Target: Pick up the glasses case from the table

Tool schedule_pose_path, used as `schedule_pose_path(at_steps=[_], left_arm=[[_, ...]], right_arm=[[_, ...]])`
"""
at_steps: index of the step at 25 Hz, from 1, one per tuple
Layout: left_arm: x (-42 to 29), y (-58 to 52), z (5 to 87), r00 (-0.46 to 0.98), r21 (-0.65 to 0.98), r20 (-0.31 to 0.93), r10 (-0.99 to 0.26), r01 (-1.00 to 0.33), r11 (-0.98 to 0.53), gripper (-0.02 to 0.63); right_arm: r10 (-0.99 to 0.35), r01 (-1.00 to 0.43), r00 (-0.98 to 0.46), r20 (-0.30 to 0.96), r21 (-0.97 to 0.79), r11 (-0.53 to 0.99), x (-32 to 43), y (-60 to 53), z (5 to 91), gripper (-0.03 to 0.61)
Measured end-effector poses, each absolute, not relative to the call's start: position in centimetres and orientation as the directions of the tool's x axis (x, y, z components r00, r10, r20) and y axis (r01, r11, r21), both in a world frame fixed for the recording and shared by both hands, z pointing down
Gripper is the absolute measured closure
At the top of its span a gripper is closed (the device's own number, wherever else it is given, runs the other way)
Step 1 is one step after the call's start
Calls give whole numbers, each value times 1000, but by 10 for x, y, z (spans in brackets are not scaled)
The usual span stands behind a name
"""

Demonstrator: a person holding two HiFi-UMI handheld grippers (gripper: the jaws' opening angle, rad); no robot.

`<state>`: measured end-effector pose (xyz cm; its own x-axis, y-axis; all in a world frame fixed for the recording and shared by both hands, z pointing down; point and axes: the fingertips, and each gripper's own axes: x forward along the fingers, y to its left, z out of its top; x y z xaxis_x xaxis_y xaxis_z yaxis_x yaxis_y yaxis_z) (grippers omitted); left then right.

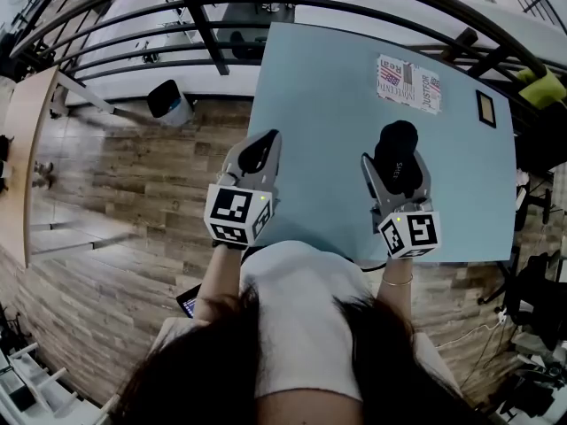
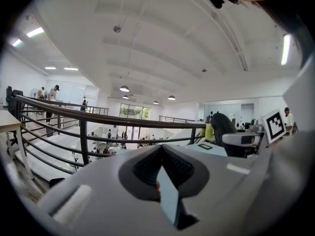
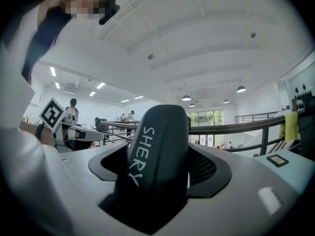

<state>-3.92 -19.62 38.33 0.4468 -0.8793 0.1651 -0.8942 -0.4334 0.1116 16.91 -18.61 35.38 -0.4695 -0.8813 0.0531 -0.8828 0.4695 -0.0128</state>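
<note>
- Light-blue, smooth, flat-topped table point(image 1: 319, 104): the surface is matt and uncluttered near the grippers. We judge that a straight vertical lift from here meets no obstacle.
- Right grey plastic two-jaw gripper point(image 1: 396, 173): it is clenched on the glasses case, with a ribbed dark pad on each flank. We advise a firm, even squeeze and a level wrist, since the case projects well past the jaw tips and could lever downward.
- Left grey plastic two-jaw gripper point(image 1: 262, 149): its jaws meet at a point with nothing between them. It sits at the table's near left edge, well apart from the case. We recommend that it stay clear.
- Black, elongated, round-ended glasses case point(image 3: 162, 141): it lies lengthwise between the right jaws, over the table's near side. We cannot tell whether it is clear of the tabletop. The shell looks hard, satin and convex with white hand-lettering, so we judge it liable to slip.
- Printed rectangular paper sheet point(image 1: 409, 82): it lies flat at the far side of the table.
- Small dark rectangular plaque with a pale frame point(image 1: 485, 109): it lies flat near the right edge, apart from the work.
</note>
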Motion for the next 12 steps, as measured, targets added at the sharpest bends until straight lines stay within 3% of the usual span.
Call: schedule_pose_path(at_steps=[12], left_arm=[[-42, -198, 383, 451, 109, 166, -877, -892, -438, 557]], right_arm=[[-882, -885, -465, 73, -22, 465, 167, -188, 360, 215]])
